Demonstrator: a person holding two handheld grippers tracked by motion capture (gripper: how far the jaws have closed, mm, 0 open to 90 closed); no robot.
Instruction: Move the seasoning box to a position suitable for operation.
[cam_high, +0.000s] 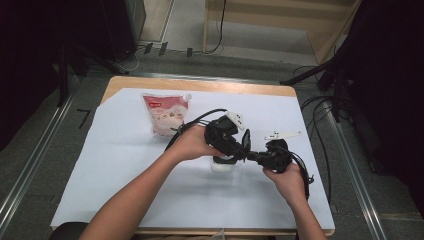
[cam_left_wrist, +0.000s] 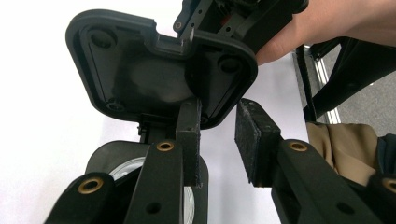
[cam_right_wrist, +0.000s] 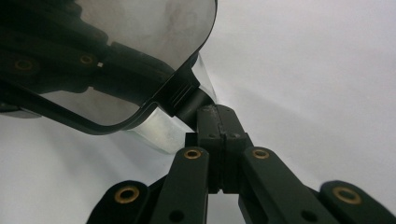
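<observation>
A: Where's the lid, and how will it handle?

B: Your right tongs (cam_right_wrist: 219, 113) pinch the black lid (cam_left_wrist: 140, 70) by its tab, over the jar (cam_high: 222, 165) mid-table (cam_high: 125, 170). Left tongs (cam_left_wrist: 217, 119) are narrow and hold nothing. I judge the lid light, stiff and slick, so grip the rim.

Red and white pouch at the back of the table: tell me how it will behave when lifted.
The pouch looks soft-sided and bulging, so it will probably sag in a grip. It lies flat on the white sheet, so rolling seems unlikely.
</observation>
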